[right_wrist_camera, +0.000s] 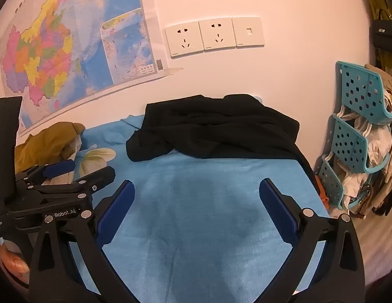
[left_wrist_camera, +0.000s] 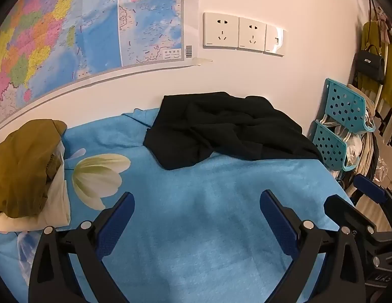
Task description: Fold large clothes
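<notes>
A crumpled black garment (left_wrist_camera: 228, 128) lies on the blue bed cover (left_wrist_camera: 196, 214) at the far side, against the wall; it also shows in the right wrist view (right_wrist_camera: 216, 128). My left gripper (left_wrist_camera: 197, 202) is open and empty, held over the bare cover well short of the garment. My right gripper (right_wrist_camera: 196, 192) is open and empty too, also short of the garment. The right gripper shows at the right edge of the left wrist view (left_wrist_camera: 352, 197), and the left gripper at the left of the right wrist view (right_wrist_camera: 79, 169).
An olive-brown garment (left_wrist_camera: 26, 166) sits heaped on white cloth at the bed's left. A teal perforated rack (left_wrist_camera: 342, 126) stuffed with clothes stands at the bed's right. A wall with a map (left_wrist_camera: 57, 38) and sockets (left_wrist_camera: 234, 31) backs the bed.
</notes>
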Demonstrator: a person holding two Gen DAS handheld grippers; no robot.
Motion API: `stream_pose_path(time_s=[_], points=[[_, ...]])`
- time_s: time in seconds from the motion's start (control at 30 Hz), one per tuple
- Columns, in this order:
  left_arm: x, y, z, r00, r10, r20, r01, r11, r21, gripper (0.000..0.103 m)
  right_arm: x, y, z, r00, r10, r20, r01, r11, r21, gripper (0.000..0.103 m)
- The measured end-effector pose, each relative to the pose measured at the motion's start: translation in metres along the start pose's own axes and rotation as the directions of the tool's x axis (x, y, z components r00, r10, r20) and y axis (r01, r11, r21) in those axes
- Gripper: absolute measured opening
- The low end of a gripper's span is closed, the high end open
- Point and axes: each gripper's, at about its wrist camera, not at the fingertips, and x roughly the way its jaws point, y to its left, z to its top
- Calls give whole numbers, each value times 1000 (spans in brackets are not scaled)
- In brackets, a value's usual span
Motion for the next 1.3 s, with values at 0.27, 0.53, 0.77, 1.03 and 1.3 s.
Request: stream_pose_path(time_s=[0.27,0.53,0.77,1.03,1.3], points=[[-4,-3,-3,1000,-4,8,4,1000,-6,96,0,2,1,1000,-9,3,9,1000,-2,97],[2,3,3,1000,-16,2,16,999,-27,96,3,2,1,1000,-16,6,16,1000,-7,97],[3,5,3,1000,-15,1,15,999,-39,96,5,2,1,1000,-24,1,24,1000,-13,97],[2,7,3,1000,-15,0,15,999,-43,96,6,5,2,999,-34,6,34,999,-19,97],[3,6,4,1000,-13,0,13,999,-40,96,7,6,1,998,-55,19,55,998,-17,97]])
